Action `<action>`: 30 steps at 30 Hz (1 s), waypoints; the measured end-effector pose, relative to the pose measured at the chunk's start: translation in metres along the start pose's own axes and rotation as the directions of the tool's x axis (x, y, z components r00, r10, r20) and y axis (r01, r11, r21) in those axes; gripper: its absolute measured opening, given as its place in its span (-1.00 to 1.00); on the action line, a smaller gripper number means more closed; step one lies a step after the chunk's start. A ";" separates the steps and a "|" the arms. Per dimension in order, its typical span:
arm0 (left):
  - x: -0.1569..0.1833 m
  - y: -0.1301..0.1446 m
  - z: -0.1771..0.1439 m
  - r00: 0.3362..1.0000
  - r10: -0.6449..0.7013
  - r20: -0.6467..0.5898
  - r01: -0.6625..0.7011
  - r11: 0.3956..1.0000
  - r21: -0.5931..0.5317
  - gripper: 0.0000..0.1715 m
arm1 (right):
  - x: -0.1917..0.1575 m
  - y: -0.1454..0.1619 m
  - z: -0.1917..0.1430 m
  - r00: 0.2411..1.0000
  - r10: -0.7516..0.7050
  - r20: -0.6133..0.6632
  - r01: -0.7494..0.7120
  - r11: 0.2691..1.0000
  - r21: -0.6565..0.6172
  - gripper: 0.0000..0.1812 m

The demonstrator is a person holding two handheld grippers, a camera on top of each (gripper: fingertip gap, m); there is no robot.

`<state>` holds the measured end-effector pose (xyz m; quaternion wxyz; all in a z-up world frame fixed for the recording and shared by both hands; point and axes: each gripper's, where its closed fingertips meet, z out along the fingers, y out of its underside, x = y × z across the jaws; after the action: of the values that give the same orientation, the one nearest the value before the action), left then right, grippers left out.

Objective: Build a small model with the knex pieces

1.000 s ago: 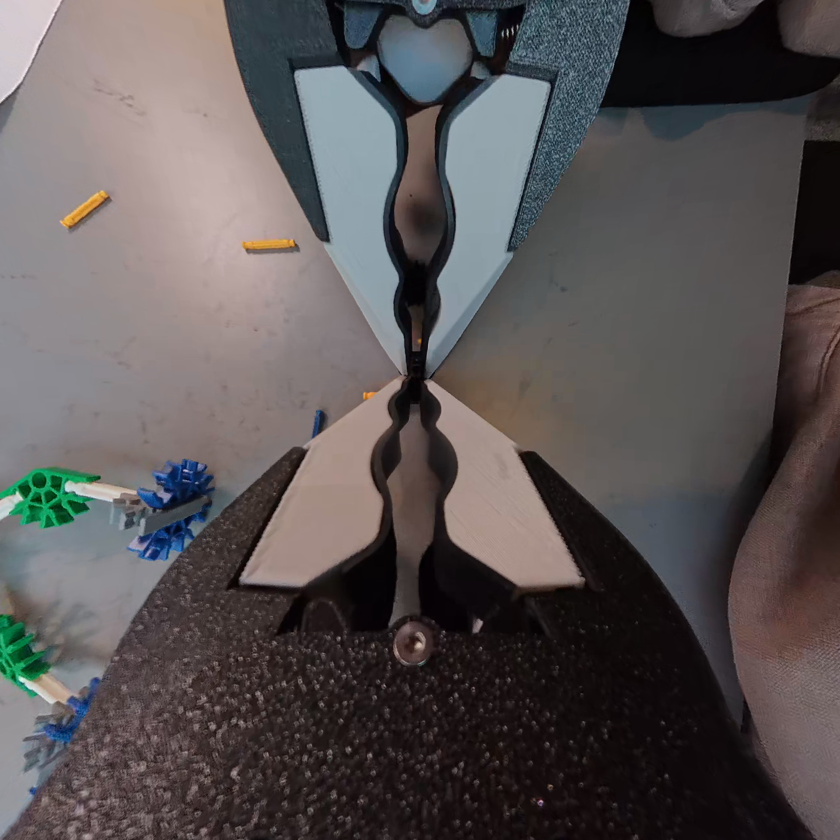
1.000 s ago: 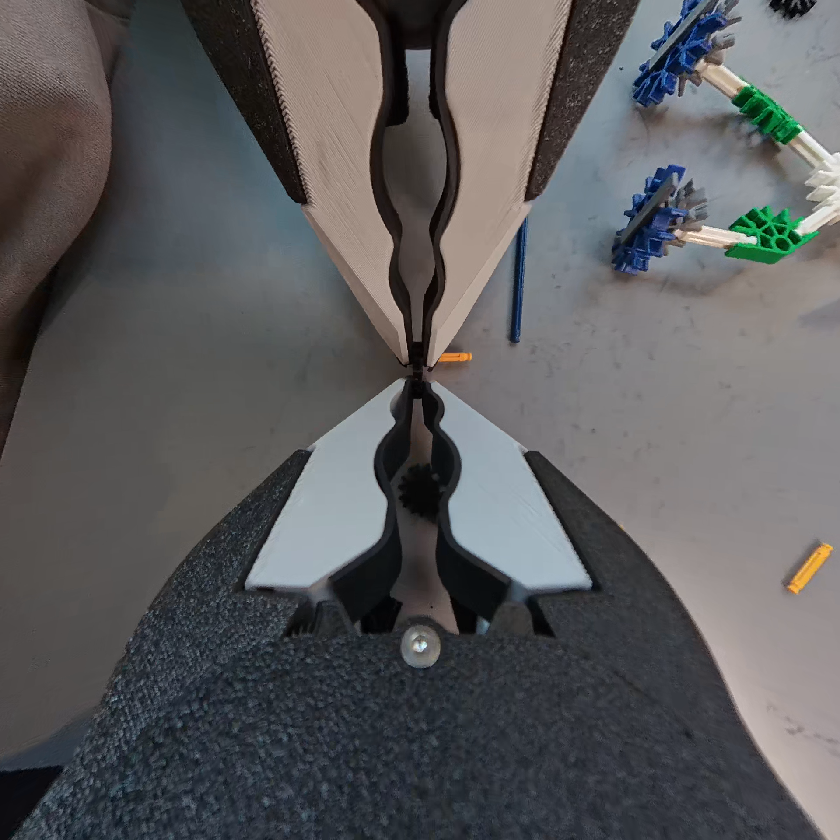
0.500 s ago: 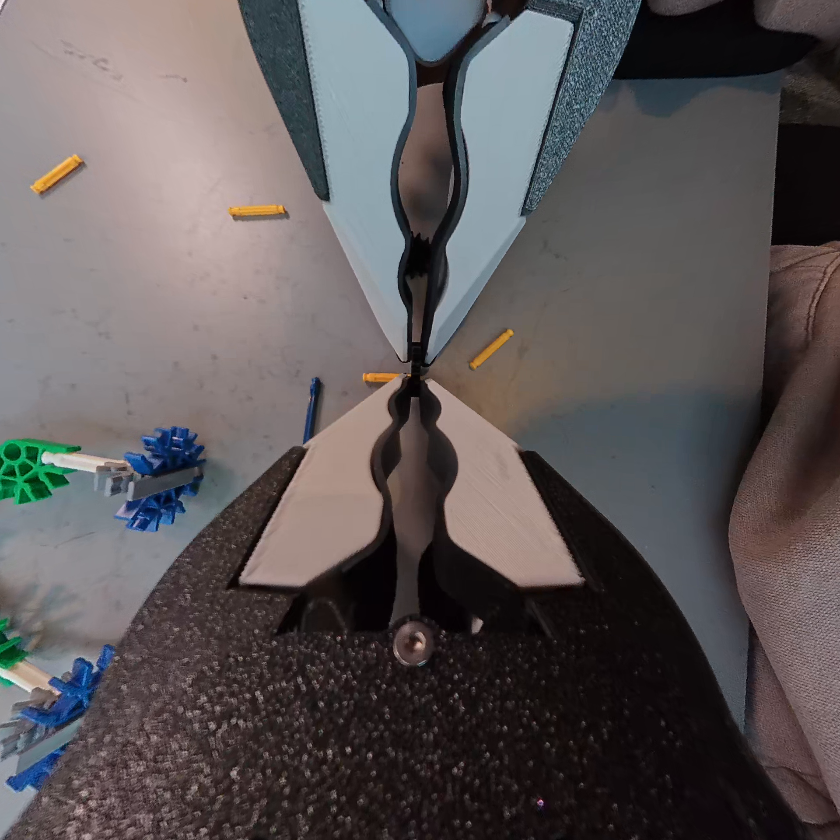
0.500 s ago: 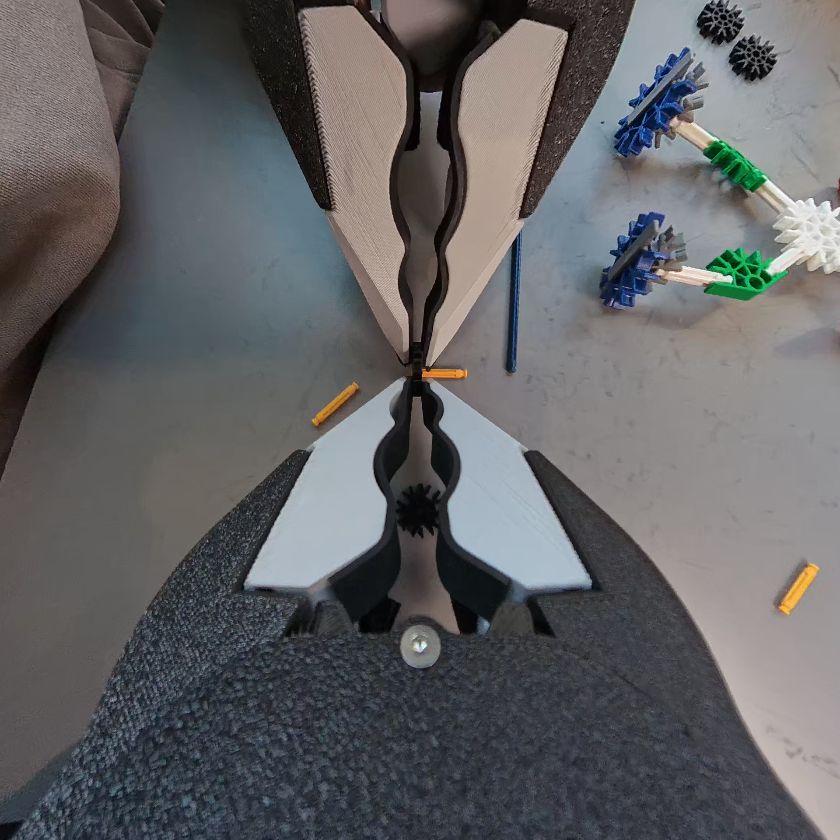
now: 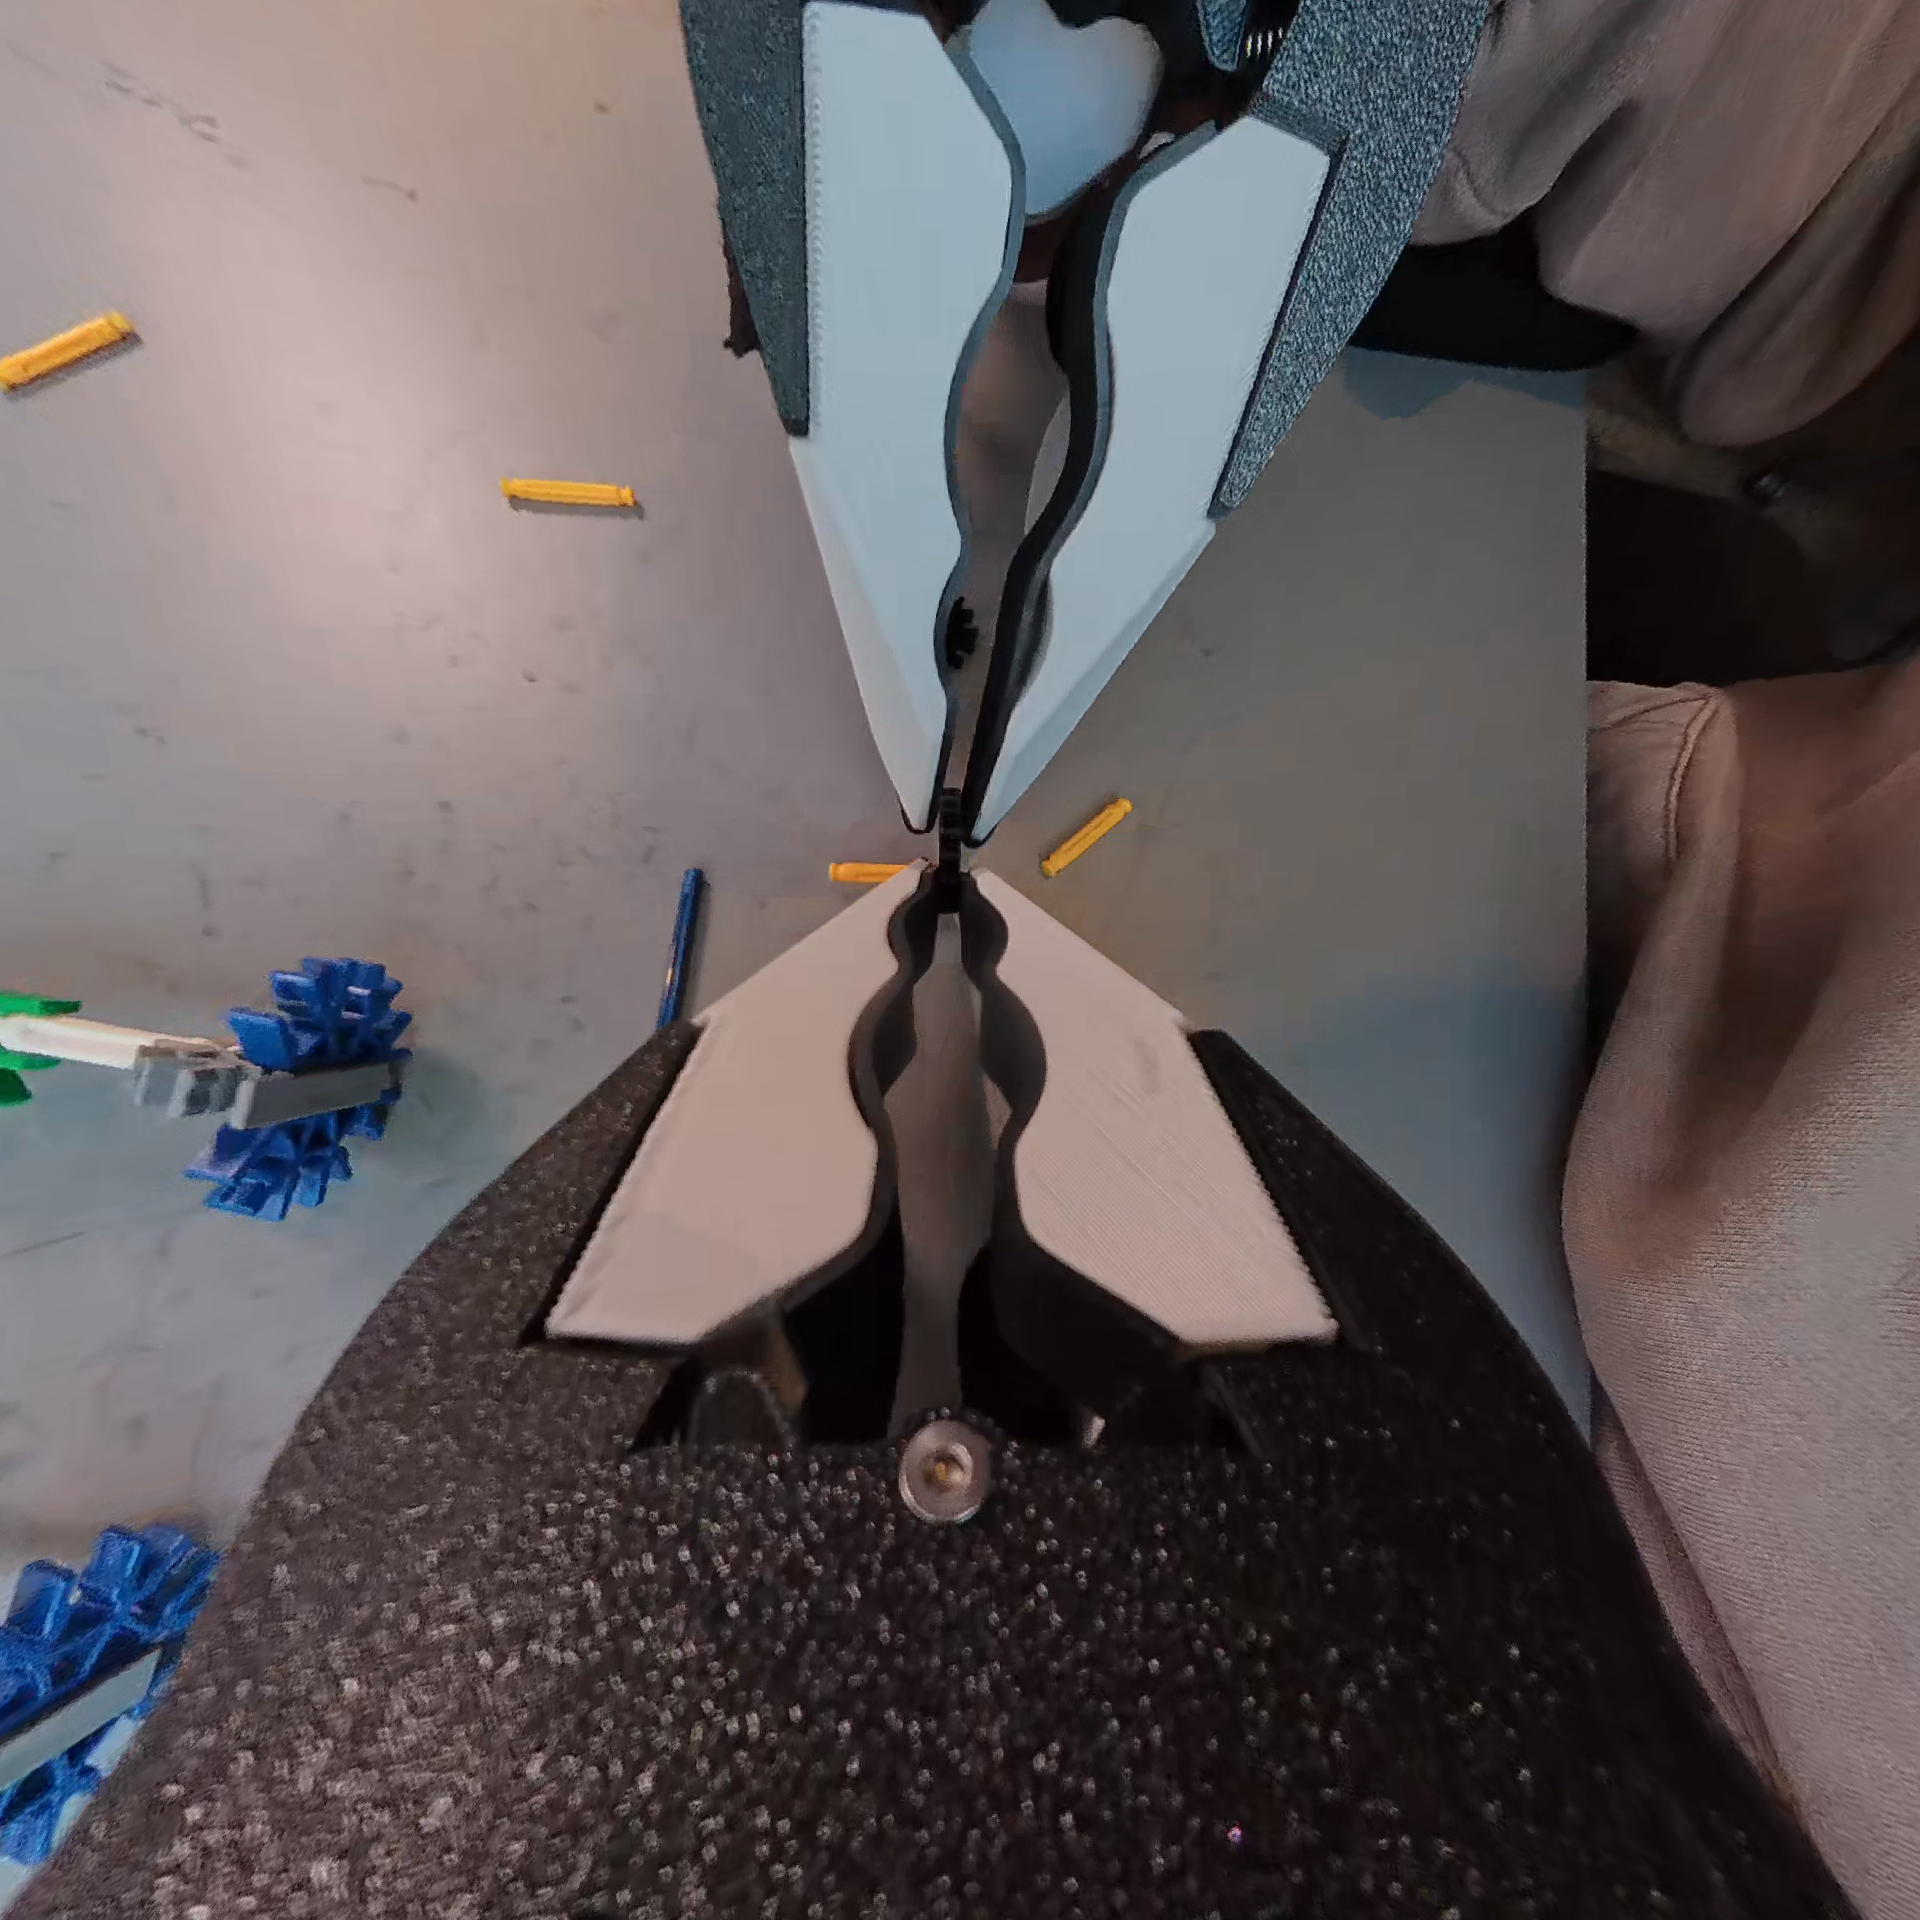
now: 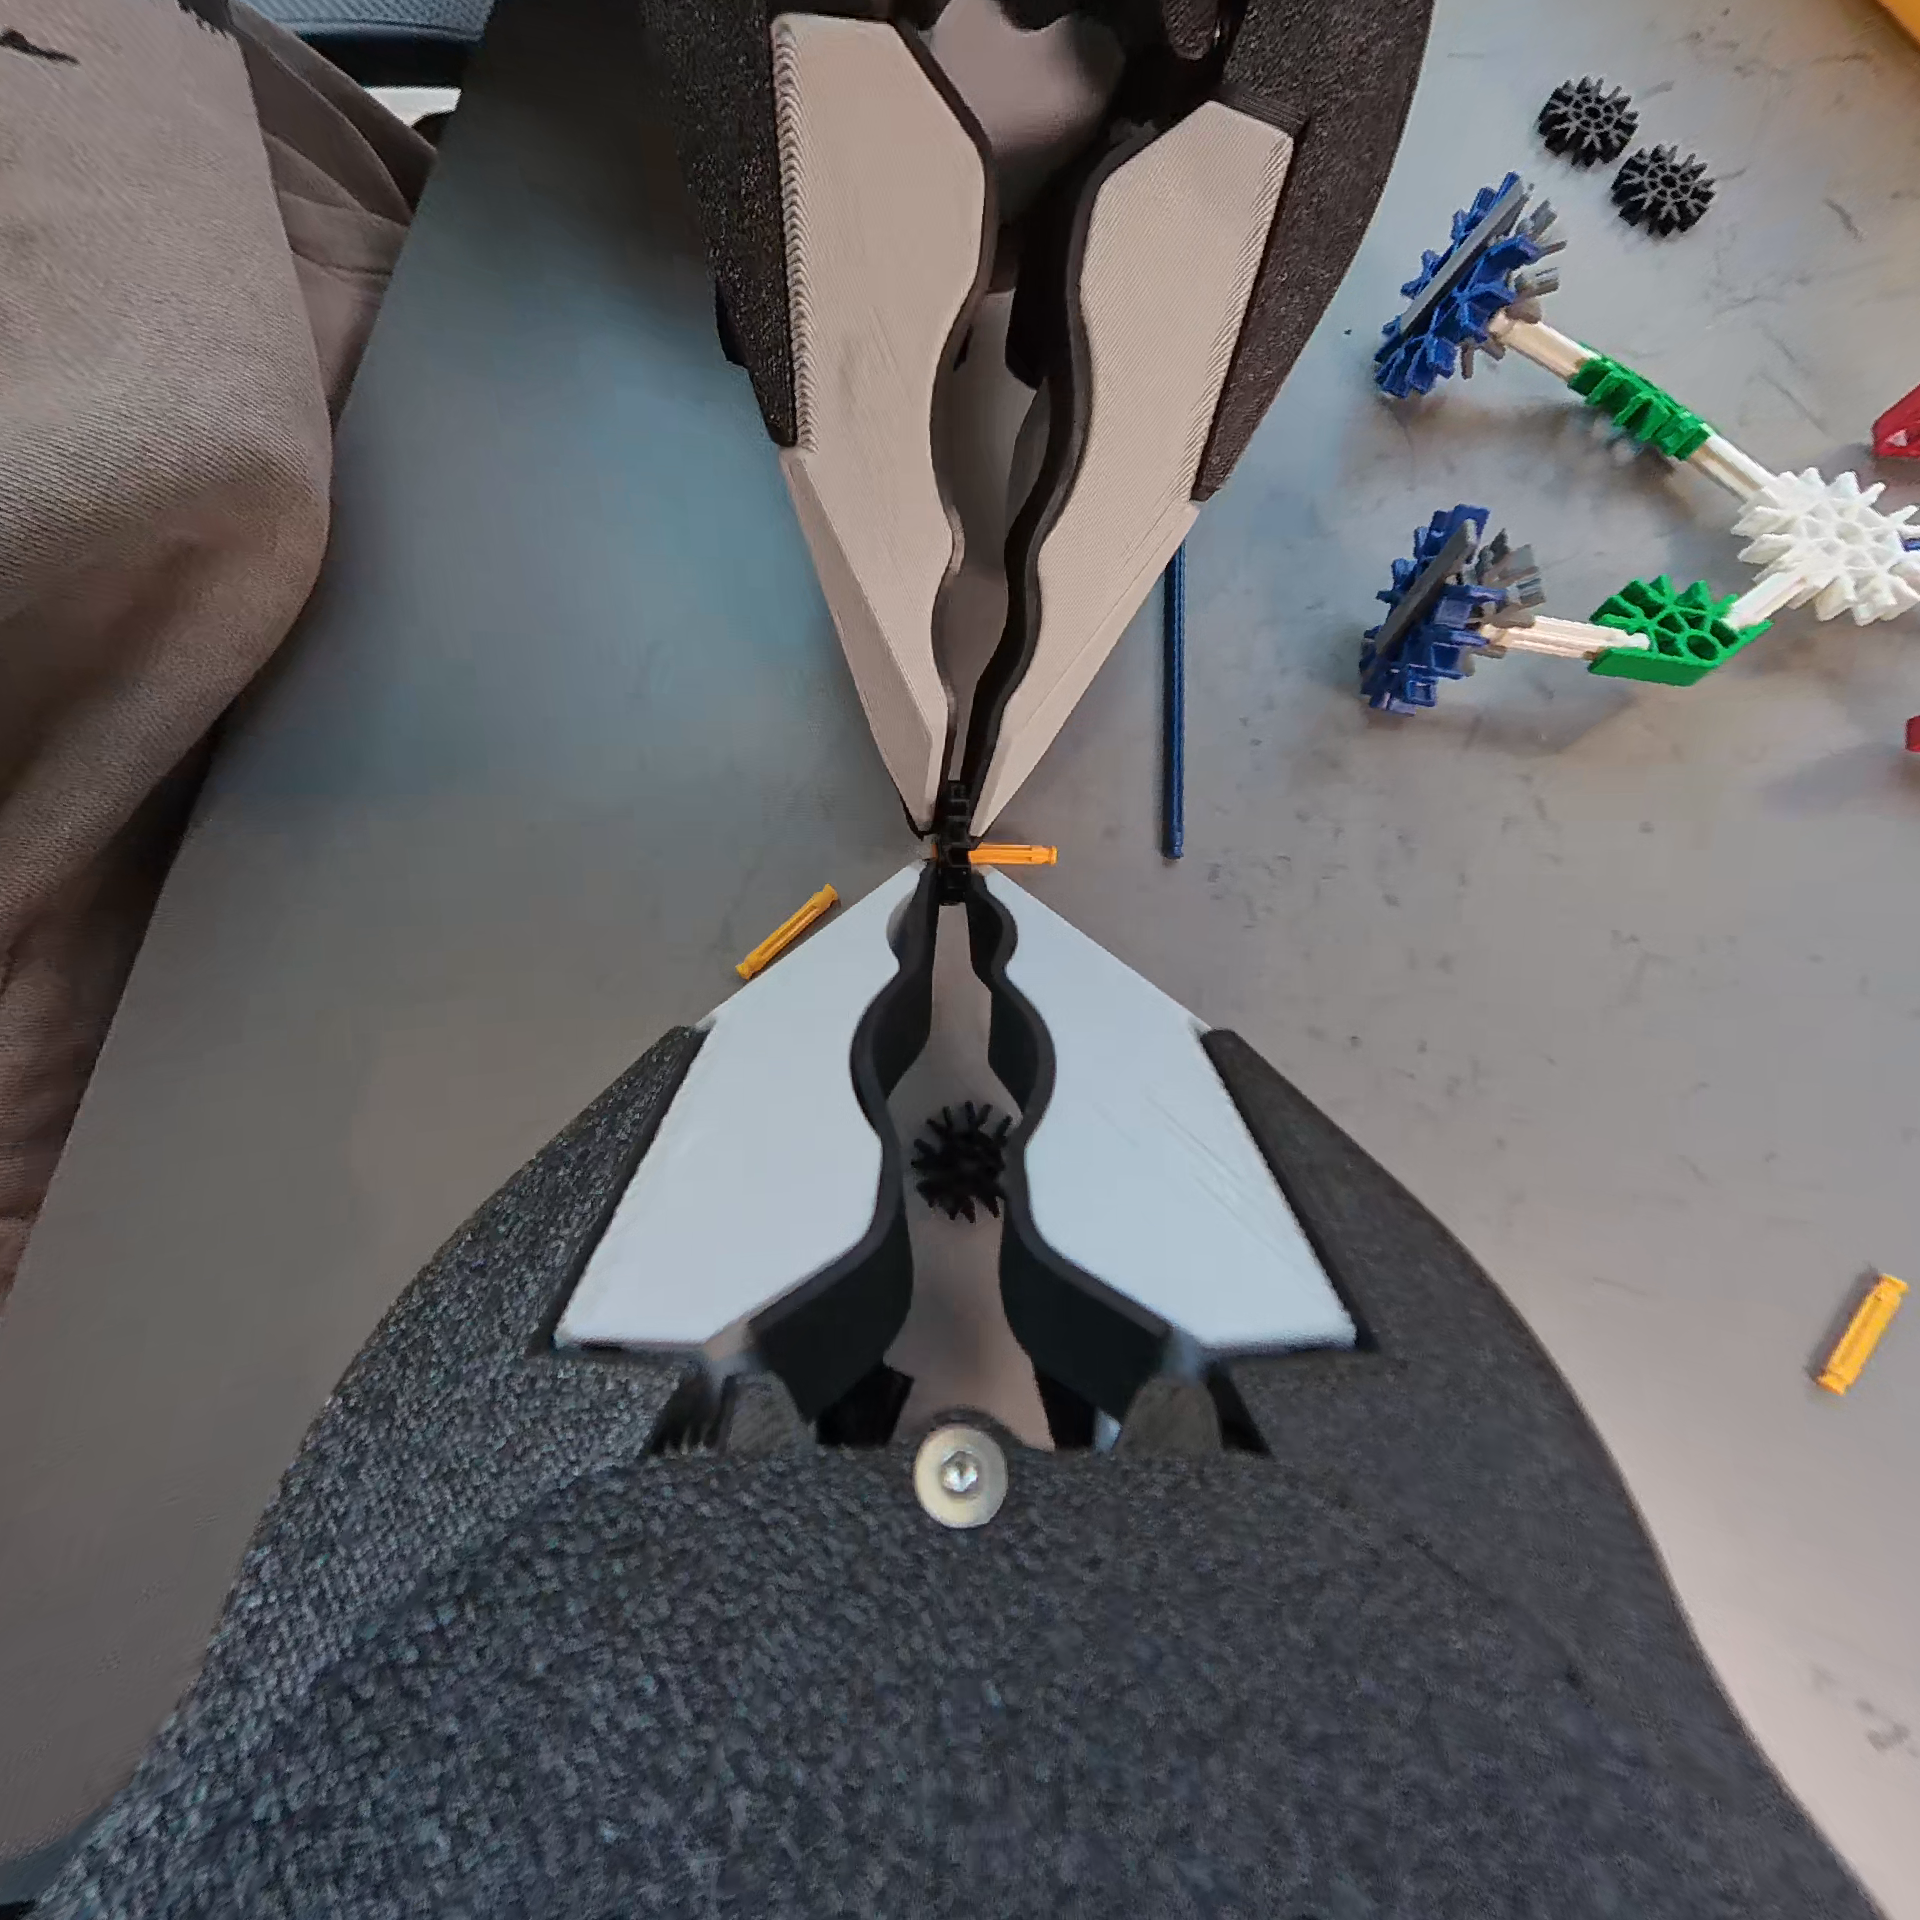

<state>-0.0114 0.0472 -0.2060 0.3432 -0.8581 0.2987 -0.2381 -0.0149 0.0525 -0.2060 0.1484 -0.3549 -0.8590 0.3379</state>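
Note:
My two grippers meet tip to tip above a grey table (image 5: 312, 675). My left gripper (image 5: 951, 883) is shut on a small black piece (image 5: 952, 847) that bridges both sets of tips. My right gripper (image 6: 951, 883) is shut on the same black piece (image 6: 954, 831) from the other side. A black toothed wheel (image 6: 961, 1158) sits in the hollow between the right gripper's fingers. It shows edge-on in the left wrist view (image 5: 961, 629). The right gripper (image 5: 951, 821) fills the top of the left wrist view. The left gripper (image 6: 956, 821) fills the top of the right wrist view.
Orange pegs (image 6: 1013, 854) (image 6: 784, 930) (image 5: 566, 490) lie on the table under and around the tips. A thin blue rod (image 6: 1174, 707) lies close by. A blue, green and white toy assembly (image 6: 1621, 623) and two black wheels (image 6: 1626, 156) lie further off. Beige clothing (image 5: 1745, 1143) borders the table edge. Between my right fingertips and the black toothed wheel (image 6: 961, 1158) there is roughly 5 cm.
Both grippers have risen from the table while staying tip to tip and shut. More of the table and more orange pegs have come into view.

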 end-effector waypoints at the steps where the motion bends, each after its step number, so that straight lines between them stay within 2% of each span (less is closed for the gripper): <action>1: 0.000 -0.002 -0.001 1.000 -0.010 -0.010 0.010 1.000 0.013 -0.98 | 0.001 -0.001 -0.002 1.000 0.003 -0.001 -0.003 1.000 0.013 -0.96; 6: 0.003 -0.015 -0.010 0.987 -0.109 -0.117 0.122 0.986 0.114 -0.97 | 0.005 0.000 -0.019 0.999 0.031 -0.028 -0.030 0.999 0.035 -0.85; 11: 0.002 -0.037 -0.027 0.942 -0.201 -0.269 0.272 0.927 0.257 -0.97 | 0.001 -0.018 -0.029 0.997 0.071 0.009 -0.072 0.983 0.169 -0.84; 14: 0.000 -0.046 -0.036 0.930 -0.210 -0.303 0.307 0.897 0.319 -0.97 | 0.002 -0.032 -0.039 0.991 0.119 0.063 -0.132 0.952 0.275 -0.86; 19: -0.002 -0.056 -0.046 0.932 -0.190 -0.309 0.307 0.867 0.392 -0.97 | 0.013 -0.045 -0.051 0.978 0.189 0.084 -0.207 0.894 0.398 -0.89; 26: 0.001 -0.054 -0.044 0.947 -0.155 -0.280 0.261 0.881 0.396 -0.97 | 0.013 -0.046 -0.049 0.979 0.187 0.083 -0.205 0.890 0.407 -0.96; 30: 0.002 -0.048 -0.037 0.961 -0.132 -0.243 0.214 0.912 0.350 -0.96 | 0.010 -0.040 -0.046 0.986 0.156 0.062 -0.168 0.922 0.349 -0.98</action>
<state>-0.0161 0.0576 -0.1461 0.4432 -0.7695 0.2058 -0.4111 -0.0195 0.0608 -0.1455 0.1672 -0.3868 -0.7543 0.5035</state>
